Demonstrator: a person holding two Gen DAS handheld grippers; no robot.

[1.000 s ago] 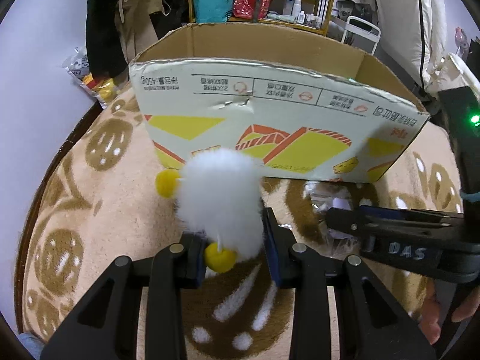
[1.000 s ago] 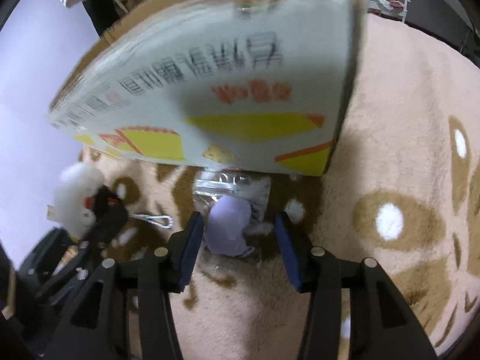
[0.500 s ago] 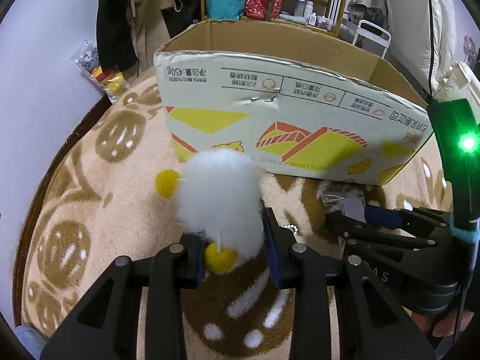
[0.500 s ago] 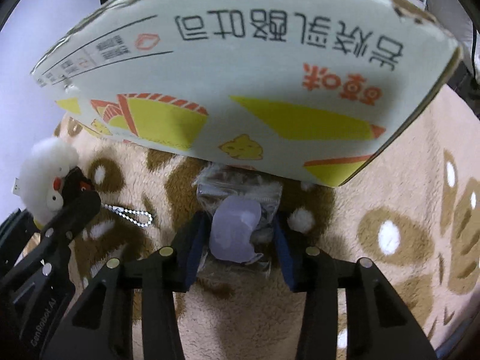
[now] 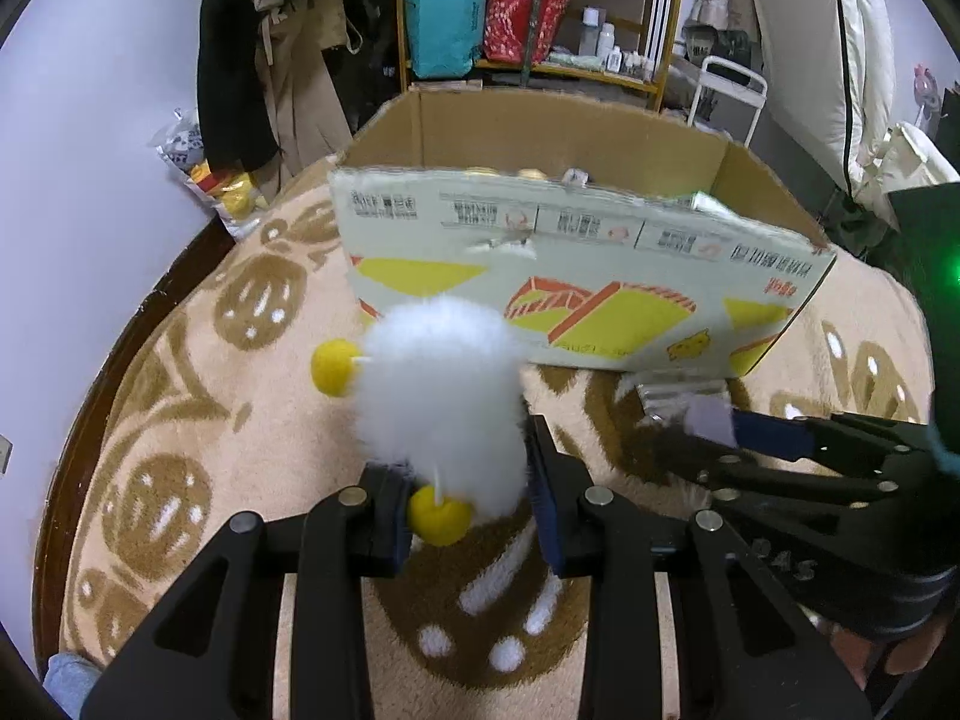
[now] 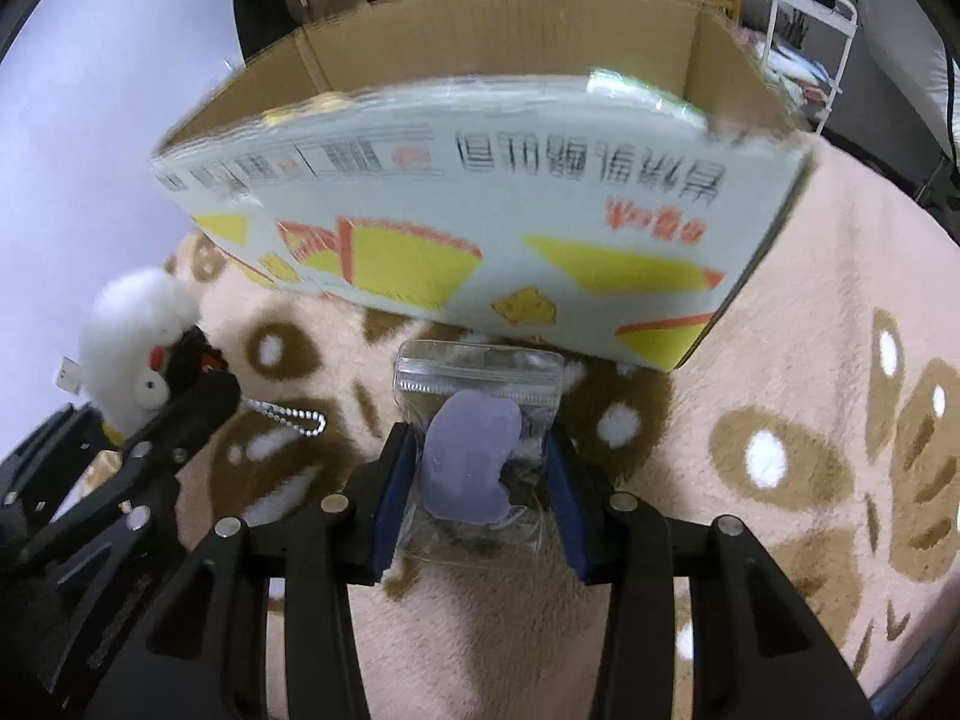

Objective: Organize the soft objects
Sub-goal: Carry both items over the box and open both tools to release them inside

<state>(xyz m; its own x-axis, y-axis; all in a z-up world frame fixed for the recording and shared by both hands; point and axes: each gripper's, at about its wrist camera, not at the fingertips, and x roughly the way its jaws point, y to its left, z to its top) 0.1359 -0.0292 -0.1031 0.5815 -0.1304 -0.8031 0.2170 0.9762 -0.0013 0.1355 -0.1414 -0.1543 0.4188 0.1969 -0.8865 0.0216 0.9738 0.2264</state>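
My left gripper (image 5: 471, 495) is shut on a white fluffy plush toy (image 5: 441, 402) with yellow pom-pom feet, held above the rug in front of the open cardboard box (image 5: 576, 288). The toy also shows in the right wrist view (image 6: 135, 348), with a ball chain (image 6: 294, 417) hanging from it. My right gripper (image 6: 480, 486) is shut on a clear zip bag holding a purple soft object (image 6: 471, 462), lifted just in front of the box (image 6: 480, 192). In the left wrist view the bag (image 5: 690, 405) sits to the right, in the right gripper's fingers (image 5: 774, 438).
A beige rug with brown patterns (image 5: 198, 420) covers the floor. Behind the box stand a shelf with bags and bottles (image 5: 528, 18), hanging coats (image 5: 258, 78) and a white rack (image 5: 729, 90). Some items lie inside the box near its front wall (image 5: 528, 174).
Both grippers have risen and pulled back from the box, so its open top now shows. The right gripper closed on the zip bag and lifted it off the rug.
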